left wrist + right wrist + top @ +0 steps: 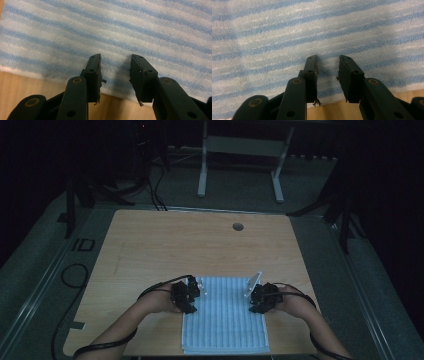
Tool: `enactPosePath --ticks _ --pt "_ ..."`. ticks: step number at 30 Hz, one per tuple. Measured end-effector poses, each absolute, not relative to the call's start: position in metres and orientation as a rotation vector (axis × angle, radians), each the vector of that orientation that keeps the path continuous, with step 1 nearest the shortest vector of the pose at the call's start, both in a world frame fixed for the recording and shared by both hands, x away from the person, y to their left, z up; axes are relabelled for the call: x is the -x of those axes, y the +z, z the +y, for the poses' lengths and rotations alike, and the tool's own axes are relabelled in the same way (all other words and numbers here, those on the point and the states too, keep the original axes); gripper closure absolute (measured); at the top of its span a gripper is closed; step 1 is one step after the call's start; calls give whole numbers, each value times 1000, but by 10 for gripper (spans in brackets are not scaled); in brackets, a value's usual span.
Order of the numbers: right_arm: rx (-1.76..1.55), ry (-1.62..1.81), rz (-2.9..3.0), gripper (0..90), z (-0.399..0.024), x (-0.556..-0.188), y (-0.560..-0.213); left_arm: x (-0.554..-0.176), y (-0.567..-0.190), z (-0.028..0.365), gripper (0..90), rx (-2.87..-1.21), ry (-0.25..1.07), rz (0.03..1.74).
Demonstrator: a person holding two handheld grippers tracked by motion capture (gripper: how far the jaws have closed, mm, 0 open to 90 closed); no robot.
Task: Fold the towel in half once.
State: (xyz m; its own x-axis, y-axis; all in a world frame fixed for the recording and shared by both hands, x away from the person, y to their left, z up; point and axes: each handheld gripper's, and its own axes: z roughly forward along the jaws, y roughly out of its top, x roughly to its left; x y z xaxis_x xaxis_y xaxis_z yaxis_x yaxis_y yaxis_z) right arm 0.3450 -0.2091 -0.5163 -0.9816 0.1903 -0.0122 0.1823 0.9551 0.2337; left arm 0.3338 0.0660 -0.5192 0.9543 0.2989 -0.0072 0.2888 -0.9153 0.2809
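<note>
A blue-and-white striped towel (225, 315) lies flat on the near middle of the wooden table (200, 245). My left gripper (192, 296) is at the towel's left edge and my right gripper (257, 302) at its right edge, each held by a hand. In the left gripper view the gripper (115, 58) stands open just above the towel (125, 30), close to its border with the bare wood (15, 87). The right gripper (328, 58) is likewise open over the towel (312, 30), near its edge by the wood (407, 96). Nothing is pinched between either pair of jaws.
A round cable hole (238, 226) sits near the table's far edge. Behind the table stands a white frame (202, 175), and black cables (155, 190) run over the dark floor. Black stands (345, 220) flank the table at left and right.
</note>
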Motion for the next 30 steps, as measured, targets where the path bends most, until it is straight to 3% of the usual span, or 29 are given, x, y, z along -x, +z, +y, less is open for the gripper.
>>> enactPosePath --ticks 12,18,26,30 --pt "-350 359 3081 679 -193 -385 -516 -373 -518 79 602 -2843 75 525" --pt "-354 364 3104 649 -192 -393 -514 -375 -516 83 587 -2822 46 534" --pt "-411 432 2993 634 -212 -427 -473 -400 -486 101 483 -2745 217 609" --pt "-458 431 2972 627 -213 -452 -471 -423 -483 109 482 -2712 256 705"
